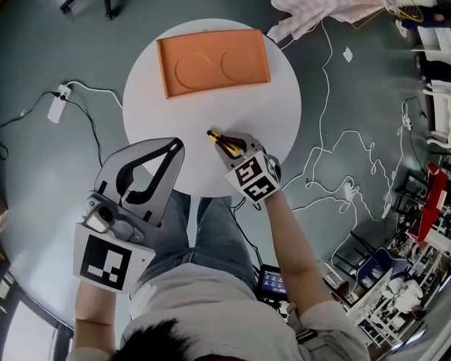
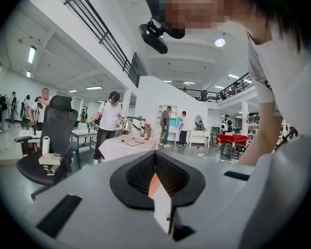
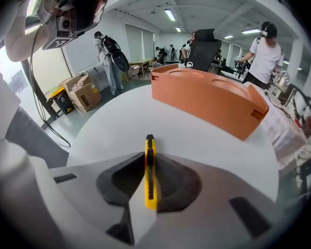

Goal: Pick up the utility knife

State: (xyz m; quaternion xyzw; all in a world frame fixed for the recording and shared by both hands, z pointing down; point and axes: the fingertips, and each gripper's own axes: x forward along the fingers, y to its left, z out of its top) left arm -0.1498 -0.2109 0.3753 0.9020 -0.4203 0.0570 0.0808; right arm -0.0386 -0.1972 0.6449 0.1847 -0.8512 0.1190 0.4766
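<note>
The yellow and black utility knife [image 1: 220,141] is clamped between the jaws of my right gripper [image 1: 230,144], over the near part of the round white table [image 1: 282,107]. In the right gripper view the knife [image 3: 150,173] stands on edge in the gripper [image 3: 150,162], its black tip pointing out past the jaws toward the table. My left gripper [image 1: 176,147] hangs at the table's near left edge, its jaws together with nothing between them. The left gripper view looks up across the room from that gripper [image 2: 155,166].
An orange tray [image 1: 214,61] with two round hollows lies on the table's far half, also seen as the orange tray [image 3: 207,95] ahead. A power strip [image 1: 59,102] and cables lie on the floor at left. White cables [image 1: 338,149] and cluttered shelves are at right.
</note>
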